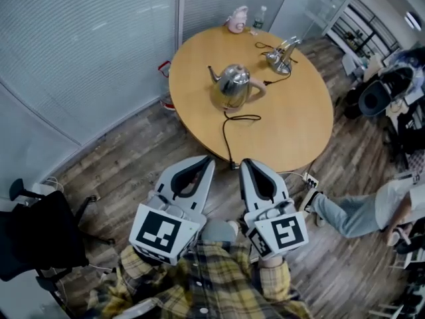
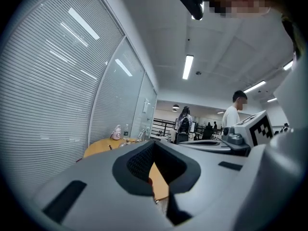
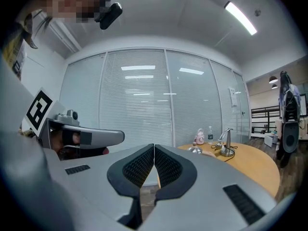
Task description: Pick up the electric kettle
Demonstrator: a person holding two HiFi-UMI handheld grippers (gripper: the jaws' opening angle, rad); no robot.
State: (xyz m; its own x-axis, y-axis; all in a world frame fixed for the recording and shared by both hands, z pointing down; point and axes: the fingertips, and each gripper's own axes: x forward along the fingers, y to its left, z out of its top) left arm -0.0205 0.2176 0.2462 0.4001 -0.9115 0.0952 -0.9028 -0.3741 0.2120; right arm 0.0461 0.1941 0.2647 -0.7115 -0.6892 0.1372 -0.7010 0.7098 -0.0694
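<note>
While kettle (image 1: 232, 84) sits on table (image 1: 292, 119) | left tongs (image 1: 210, 159) together | right tongs (image 1: 243, 161) together

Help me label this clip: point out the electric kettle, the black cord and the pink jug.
electric kettle (image 1: 232, 82), head view, shiny steel body.
black cord (image 1: 224, 138), head view, stretch past its loop.
pink jug (image 1: 237, 20), head view, its body.

- No readable lettering, brand, number or label in any view.
- Left gripper (image 1: 207, 159): cube at 7 o'clock in the head view carries a black-and-white square marker (image 1: 159, 231), pattern only.
- Right gripper (image 1: 244, 162): cube at 5 o'clock carries a like marker (image 1: 287, 232).
</note>
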